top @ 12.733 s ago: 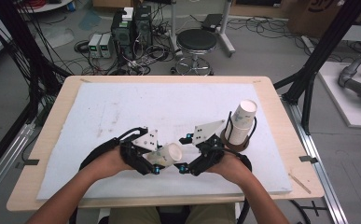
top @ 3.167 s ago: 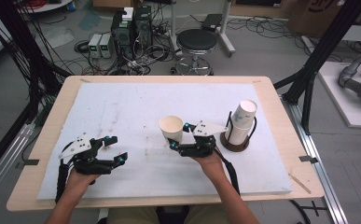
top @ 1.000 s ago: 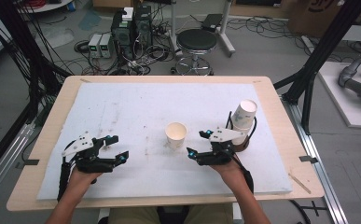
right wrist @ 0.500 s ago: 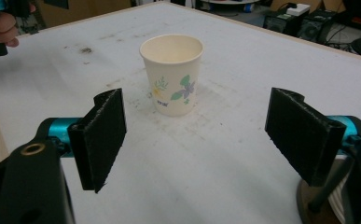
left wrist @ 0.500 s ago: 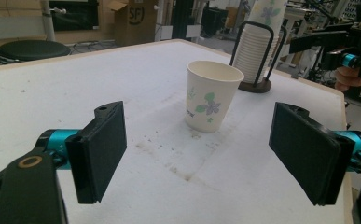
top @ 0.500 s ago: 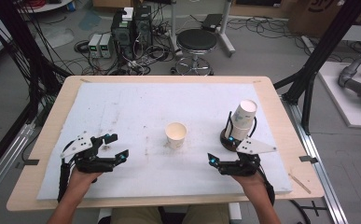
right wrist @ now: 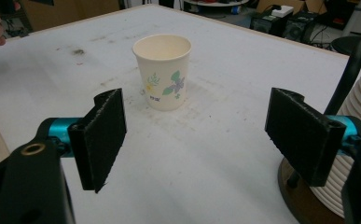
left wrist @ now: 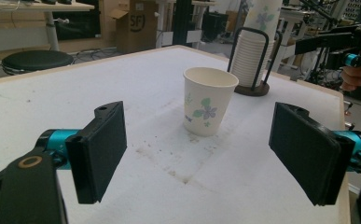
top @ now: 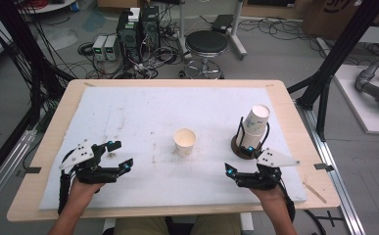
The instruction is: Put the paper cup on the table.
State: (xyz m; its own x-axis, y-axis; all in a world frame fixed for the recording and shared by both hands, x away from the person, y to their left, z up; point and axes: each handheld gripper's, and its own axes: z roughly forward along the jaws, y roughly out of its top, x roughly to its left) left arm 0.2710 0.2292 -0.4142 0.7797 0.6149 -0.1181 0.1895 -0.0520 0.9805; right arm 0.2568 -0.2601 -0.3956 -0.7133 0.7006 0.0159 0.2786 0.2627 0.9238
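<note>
A paper cup [top: 184,141] with a flower print stands upright and alone in the middle of the white mat [top: 143,110]. My left gripper [top: 120,154] rests near the front left of the mat, open and empty, pointing toward the cup. My right gripper [top: 239,160] is at the front right, open and empty, just in front of the cup stack [top: 253,128]. In the left gripper view the cup [left wrist: 209,100] stands well beyond my open left gripper [left wrist: 197,158]. The right gripper view has the cup [right wrist: 164,70] ahead of my open right gripper [right wrist: 194,140].
A tall stack of paper cups sits in a black wire holder [top: 246,147] at the right; it also stands behind the cup as the holder [left wrist: 255,51] and close on the right as the stack [right wrist: 355,140]. The wooden table edge [top: 55,127] borders the mat.
My right gripper has pulled away from the cup, to the right and toward the front edge, jaws empty. The cup stays on the mat. The left gripper has kept still.
</note>
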